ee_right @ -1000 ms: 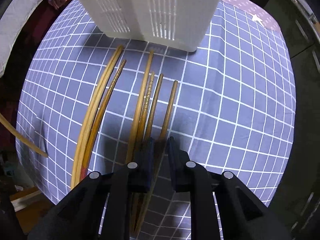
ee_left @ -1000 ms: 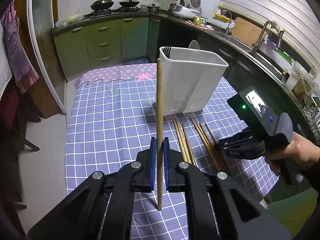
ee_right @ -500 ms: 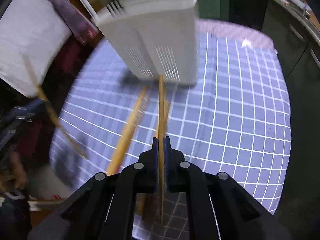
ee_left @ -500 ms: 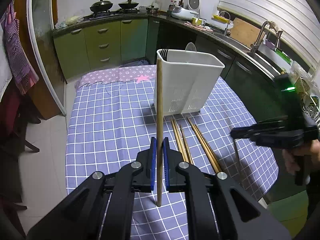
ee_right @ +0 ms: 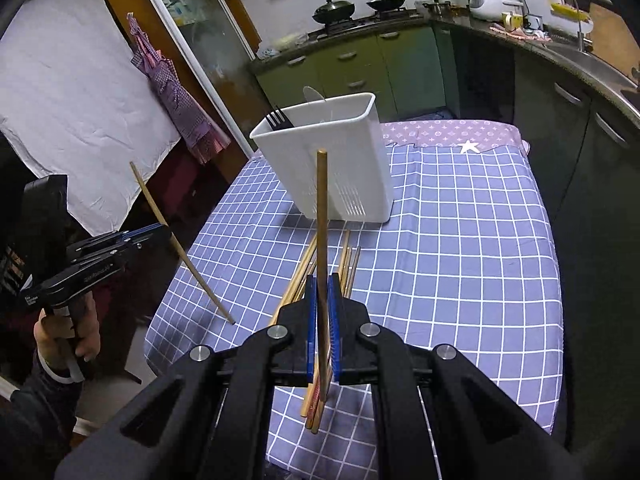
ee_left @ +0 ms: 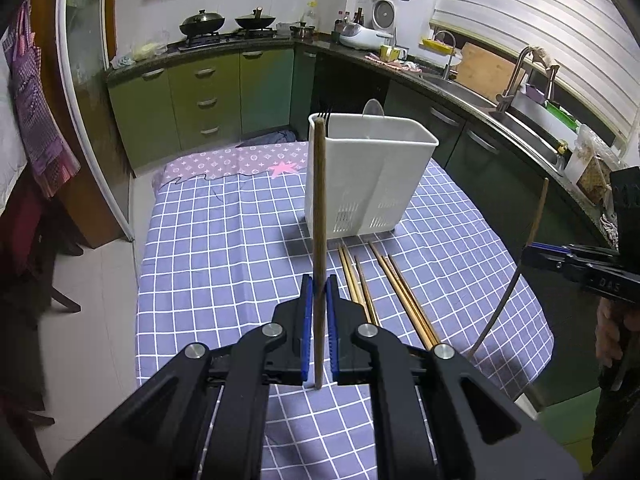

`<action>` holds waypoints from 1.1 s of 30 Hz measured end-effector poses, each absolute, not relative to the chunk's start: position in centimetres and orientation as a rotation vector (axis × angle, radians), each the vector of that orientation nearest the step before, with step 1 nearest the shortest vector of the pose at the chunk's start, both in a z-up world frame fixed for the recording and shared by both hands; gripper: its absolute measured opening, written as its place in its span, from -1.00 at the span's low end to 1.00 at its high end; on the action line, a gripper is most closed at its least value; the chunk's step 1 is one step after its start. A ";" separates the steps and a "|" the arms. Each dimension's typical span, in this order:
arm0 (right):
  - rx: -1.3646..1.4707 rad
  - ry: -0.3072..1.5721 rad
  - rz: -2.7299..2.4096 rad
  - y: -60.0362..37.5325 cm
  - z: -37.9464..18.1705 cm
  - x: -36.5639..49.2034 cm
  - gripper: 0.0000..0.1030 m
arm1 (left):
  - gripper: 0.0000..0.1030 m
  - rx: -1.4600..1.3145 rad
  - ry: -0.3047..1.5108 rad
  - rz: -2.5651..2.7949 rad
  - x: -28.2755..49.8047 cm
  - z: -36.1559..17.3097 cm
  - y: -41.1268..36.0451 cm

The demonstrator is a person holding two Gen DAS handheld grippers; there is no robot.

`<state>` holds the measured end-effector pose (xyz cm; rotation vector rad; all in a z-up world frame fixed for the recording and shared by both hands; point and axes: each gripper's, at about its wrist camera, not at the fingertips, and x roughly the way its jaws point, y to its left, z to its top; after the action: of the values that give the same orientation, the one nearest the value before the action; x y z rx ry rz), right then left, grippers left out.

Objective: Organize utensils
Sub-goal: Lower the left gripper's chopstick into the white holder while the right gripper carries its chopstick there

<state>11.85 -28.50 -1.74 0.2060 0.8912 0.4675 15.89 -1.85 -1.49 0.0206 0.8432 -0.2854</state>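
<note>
The left gripper point(ee_left: 319, 296) is clenched on a single wooden chopstick point(ee_left: 319, 216), which stands upright between the blue pads point(ee_left: 306, 320) and reaches, in the left wrist view, up to the rim of the white utensil holder point(ee_left: 368, 176). The tool is held level above the near edge of the checked tablecloth point(ee_left: 224, 240), on the near side of the holder and well apart from it. In the right wrist view the same gripper shows from the side, gripped by the person's left hand point(ee_right: 66, 332) off the table's edge, with its chopstick tilted so the lower tip hangs over the cloth's border.

The right gripper point(ee_right: 323, 308) is likewise clamped on a second chopstick point(ee_right: 322, 216), held near upright, its top end level with the holder's front wall. This gripper sits above the cloth in front of the holder, directly over the loose chopsticks point(ee_right: 336, 256) that lie flat on the cloth just before the holder's base. From the left wrist view it appears at the table's far right edge, held by the right hand point(ee_left: 612, 328), its chopstick slanting slightly.

The holder stands upright on the cloth; a black fork point(ee_right: 278, 118) and a pale spoon point(ee_right: 314, 94) stick up from it. Green cabinets point(ee_left: 208, 96) lie beyond the holder.
</note>
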 end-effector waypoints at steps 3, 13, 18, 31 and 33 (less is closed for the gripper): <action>0.208 0.882 0.465 -28.5 -1.8 12.0 -0.87 | -0.87 0.023 0.841 -0.288 16.0 -1.3 -1.9; 0.202 0.830 0.464 -28.3 -0.3 13.2 -0.87 | -0.87 0.035 0.827 -0.302 16.9 0.1 -2.8; 0.215 0.770 0.461 -29.0 2.4 14.5 -0.87 | -0.87 0.017 0.823 -0.326 18.0 1.8 -3.1; 0.303 0.425 0.423 -30.4 15.0 18.6 -0.87 | -0.87 -0.010 0.543 -0.317 21.4 12.6 -4.4; 0.281 0.399 0.386 -29.9 15.7 19.7 -0.87 | -0.87 -0.010 0.493 -0.307 22.2 13.6 -5.0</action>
<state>19.69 -29.87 15.65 0.2812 0.3991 0.3860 22.19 -4.95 13.58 -0.0101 0.4934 -0.3075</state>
